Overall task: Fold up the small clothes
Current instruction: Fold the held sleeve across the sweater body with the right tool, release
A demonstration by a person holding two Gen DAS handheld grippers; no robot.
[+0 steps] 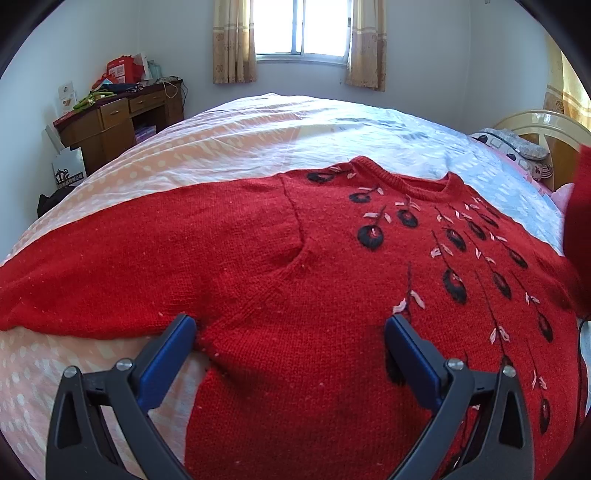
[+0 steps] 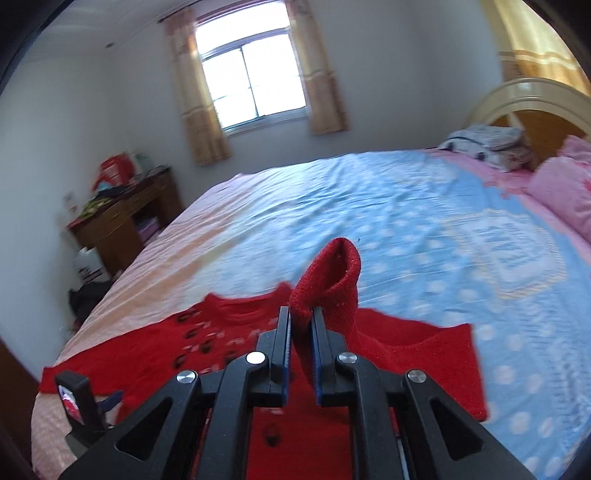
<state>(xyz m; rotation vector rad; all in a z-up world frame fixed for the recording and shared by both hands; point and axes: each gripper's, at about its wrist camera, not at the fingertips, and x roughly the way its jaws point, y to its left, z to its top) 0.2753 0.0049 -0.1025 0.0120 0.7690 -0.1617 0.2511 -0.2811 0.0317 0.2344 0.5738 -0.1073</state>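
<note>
Sweater (image 1: 295, 266), red knit with black and pink embroidered sprigs down its front, lies face up on the bed (image 1: 258, 122), over a sheet that runs from peach with white dots to pale blue. Its neckline points toward the window (image 1: 301, 27). One sleeve (image 1: 110, 258) stretches flat out to the side across the peach part of the sheet. The left hand-held gripper (image 1: 291, 328) hangs low over the sweater's body near that sleeve's underarm, its blue-padded fingers (image 1: 173, 347) spread wide with nothing between them. The right hand-held gripper (image 2: 301, 321) is clamped on the other sleeve's cuff (image 2: 328, 284), which stands up from between the narrow jaws, raised above the bed. A wooden desk (image 1: 118, 122) piled with clutter stands by the far wall, and a headboard (image 2: 532, 99) with pink pillows (image 2: 561, 188) is on the other side.
</note>
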